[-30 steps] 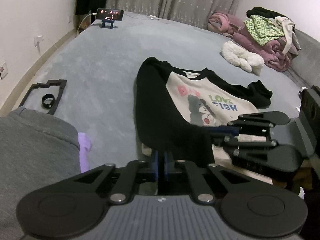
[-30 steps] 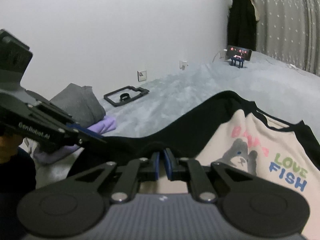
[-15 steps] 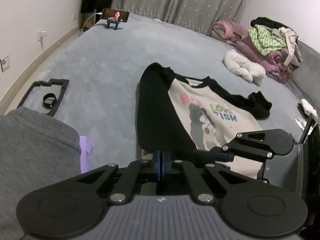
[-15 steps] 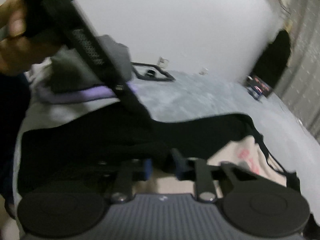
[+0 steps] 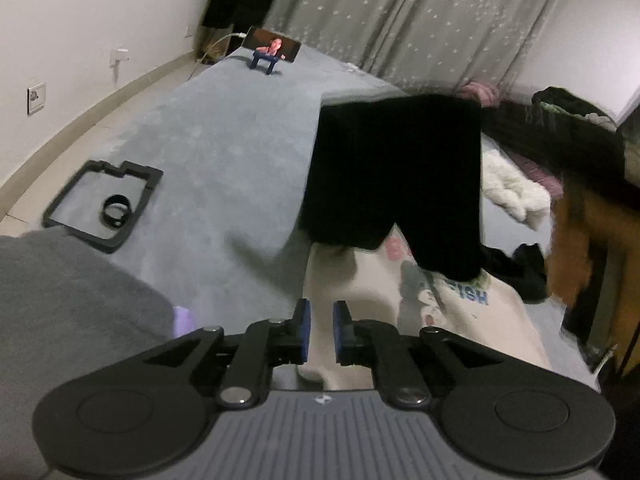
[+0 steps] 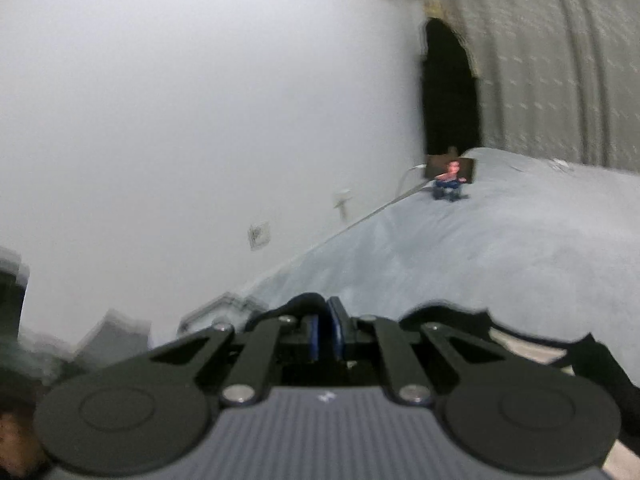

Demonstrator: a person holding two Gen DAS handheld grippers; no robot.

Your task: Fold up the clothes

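The cream shirt (image 5: 460, 320) with a bear print and black sleeves lies on the grey bed (image 5: 224, 160). Its black sleeve (image 5: 396, 172) hangs lifted in the air over the shirt's body. My left gripper (image 5: 321, 330) is low over the near cream hem, its blue pads a little apart with nothing clamped. In the right wrist view, my right gripper (image 6: 326, 334) is shut, with black sleeve cloth (image 6: 440, 314) bunched around its fingers. That view is blurred and tilted toward the wall. A blurred hand (image 5: 576, 248) shows at the right edge.
A folded grey garment (image 5: 72, 288) on a purple one (image 5: 182, 316) lies near left. A black frame with a ring (image 5: 104, 204) sits beyond it. A phone on a stand (image 5: 272, 46) is at the far end. A clothes pile (image 5: 560, 120) and white fluffy item (image 5: 512, 192) lie at right.
My left gripper has let go of the shirt and its pads have parted. My right gripper has swung the black sleeve up and across, over the shirt's body.
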